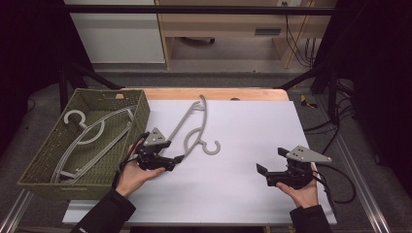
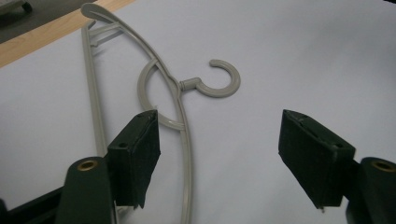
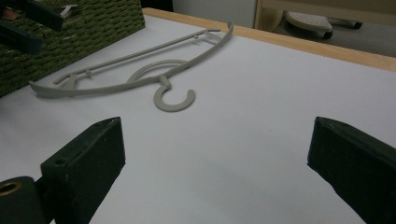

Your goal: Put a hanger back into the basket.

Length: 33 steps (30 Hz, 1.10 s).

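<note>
1. Left gripper (image 1: 167, 160) sits low over the white sheet (image 1: 243, 145), just right of the woven basket (image 1: 46, 160), with its jaws spread wide and nothing pressed between the pads.
2. Seen from the left gripper view, the grey hanger (image 2: 180, 105) lies flat on the sheet; its curved arm runs just inside the left-hand pad, and I cannot tell whether the two touch.
3. From above, the hanger reaches from near the left gripper up toward the far edge of the sheet, hook (image 1: 212, 147) pointing right.
4. Right gripper (image 1: 272, 167) is held over the near right part of the sheet, well apart from the hanger, jaws wide and empty.
5. More grey hangers (image 1: 85, 136) lie inside the basket.
</note>
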Motion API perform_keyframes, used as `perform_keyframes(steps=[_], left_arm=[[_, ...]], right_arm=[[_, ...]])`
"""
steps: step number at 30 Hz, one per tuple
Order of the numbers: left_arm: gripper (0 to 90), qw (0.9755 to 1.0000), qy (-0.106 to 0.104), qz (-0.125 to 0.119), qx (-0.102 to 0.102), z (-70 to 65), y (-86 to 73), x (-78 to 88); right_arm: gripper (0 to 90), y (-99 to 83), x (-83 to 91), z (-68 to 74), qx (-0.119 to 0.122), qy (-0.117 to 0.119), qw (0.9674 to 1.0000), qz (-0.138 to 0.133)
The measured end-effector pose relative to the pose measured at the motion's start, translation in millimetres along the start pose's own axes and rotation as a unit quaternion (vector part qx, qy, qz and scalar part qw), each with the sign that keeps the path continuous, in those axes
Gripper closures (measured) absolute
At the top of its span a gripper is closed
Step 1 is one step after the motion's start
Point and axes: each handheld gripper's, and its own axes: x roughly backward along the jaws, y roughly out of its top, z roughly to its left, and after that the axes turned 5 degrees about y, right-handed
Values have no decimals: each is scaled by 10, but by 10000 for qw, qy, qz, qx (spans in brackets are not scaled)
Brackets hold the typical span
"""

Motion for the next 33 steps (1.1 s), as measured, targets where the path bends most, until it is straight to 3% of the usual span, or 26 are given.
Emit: perform_keyframes(steps=[16,23,28,33], left_arm=[[460,9987,-154,486,-17,39,127,-556],[548,9972,-83,750,16,73,109,-780],[623,9958,175,893,-27,95,68,-863],[637,9934,547,1002,116,252,30,-856]], right_arm=[[48,-7,-12,9,-4,53,10000,4],[48,-12,-23,16,14,89,10000,15],[49,-12,-27,19,10,95,10000,14],[49,-14,-32,26,8,121,9999,22]])
